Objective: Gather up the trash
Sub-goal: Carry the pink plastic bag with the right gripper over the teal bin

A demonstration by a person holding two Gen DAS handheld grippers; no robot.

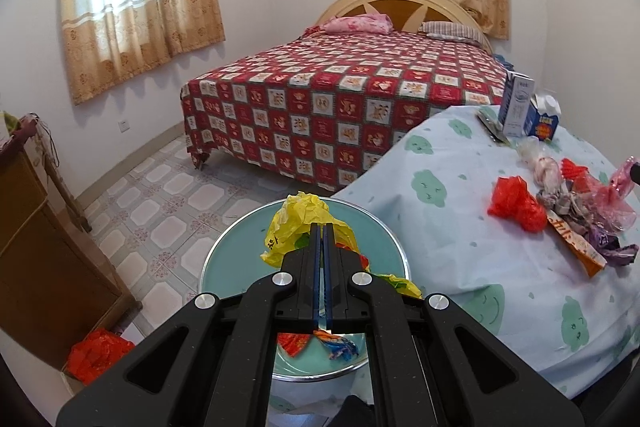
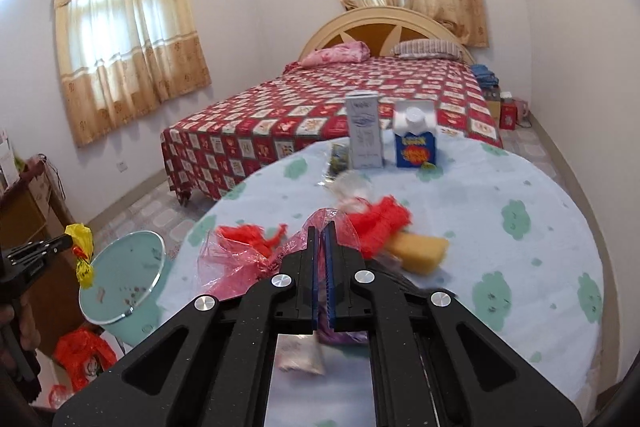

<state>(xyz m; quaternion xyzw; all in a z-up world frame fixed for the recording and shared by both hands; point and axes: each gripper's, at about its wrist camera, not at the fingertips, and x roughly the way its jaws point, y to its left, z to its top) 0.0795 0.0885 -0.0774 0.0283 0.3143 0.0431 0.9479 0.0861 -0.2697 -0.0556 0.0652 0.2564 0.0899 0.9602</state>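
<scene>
Over the bin (image 1: 224, 259), the left hand-held gripper (image 1: 322, 227) clamps a yellow bag (image 1: 292, 227); only right view shows pink film (image 2: 240, 255) pinched.

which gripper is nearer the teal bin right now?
Left. The left gripper, shut on a yellow plastic bag, is directly above the teal bin. The right gripper is over the table beside it, shut on a pink bag.
</scene>
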